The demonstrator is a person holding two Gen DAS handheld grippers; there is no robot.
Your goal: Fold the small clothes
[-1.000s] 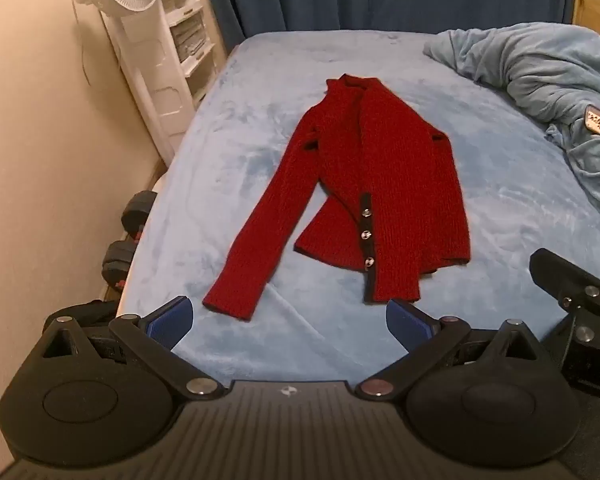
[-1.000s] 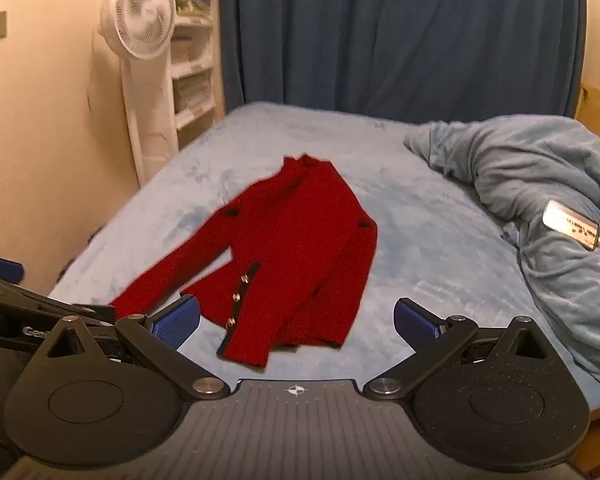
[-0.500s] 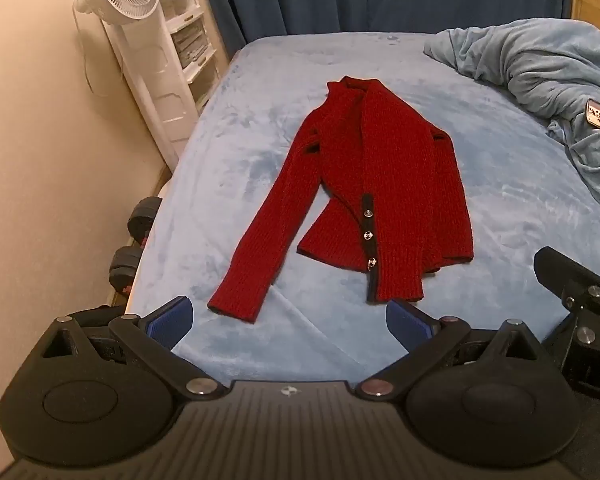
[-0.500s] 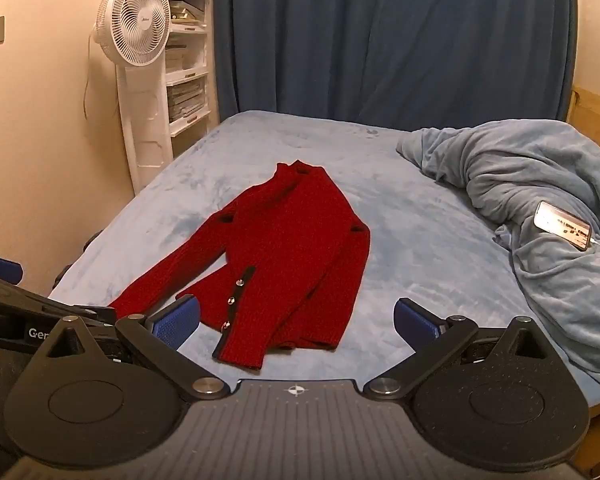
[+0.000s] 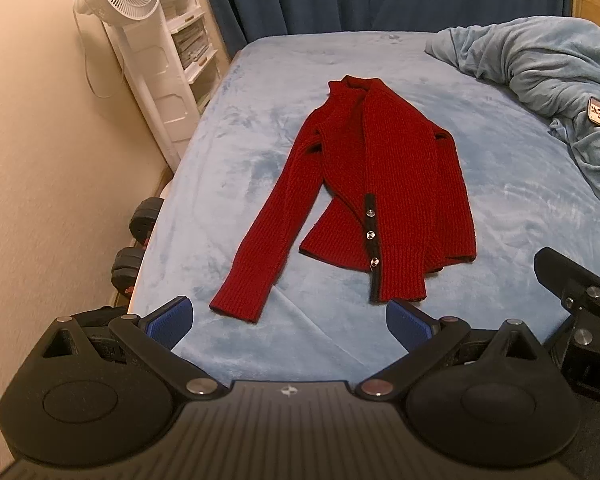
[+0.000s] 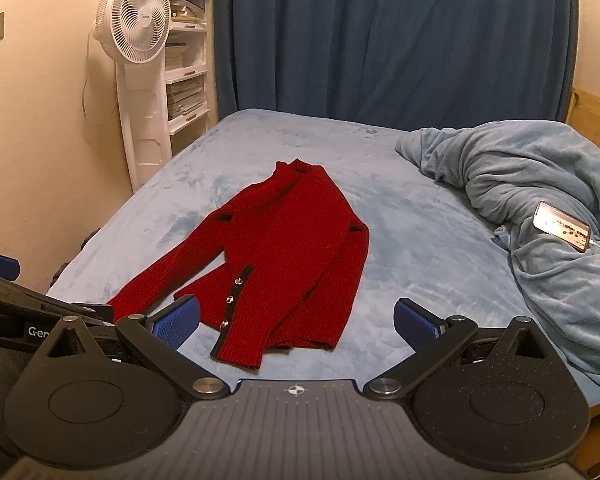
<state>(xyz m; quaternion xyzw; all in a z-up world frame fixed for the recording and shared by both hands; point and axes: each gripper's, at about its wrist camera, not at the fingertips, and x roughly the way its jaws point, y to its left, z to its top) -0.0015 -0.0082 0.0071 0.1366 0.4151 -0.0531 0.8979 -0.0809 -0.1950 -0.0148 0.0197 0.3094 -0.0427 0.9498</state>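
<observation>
Bedding is filling both views: we are looking across a bed [image 5: 500, 184] covered in pale blue plush, with a dark blue curtain [image 6: 380, 40] hanging behind its far end. A crumpled blue blanket [image 6: 540, 200] is lying heaped along the right side of the bed, and a phone [image 6: 562, 229] is resting on it with its screen lit.

A white fan [image 6: 134, 28] is standing against the wall at the left, in front of white shelves [image 6: 186, 60]. Dark dumbbells [image 5: 140, 240] are lying on the floor beside the bed's left edge.

We are seeing the red cardigan [image 5: 376, 184] lying flat near the middle of the bed, collar toward the curtain and hem toward us. One sleeve is stretching out to the left toward the near edge; the other is lying along the body on the right. A dark placket with three buttons [image 5: 370, 235] is running down the front.

We are holding the left gripper [image 5: 288, 322] and the right gripper [image 6: 296, 320] at the near edge of the bed, short of the cardigan. Both are standing with blue pads spread wide, gripping nothing.
</observation>
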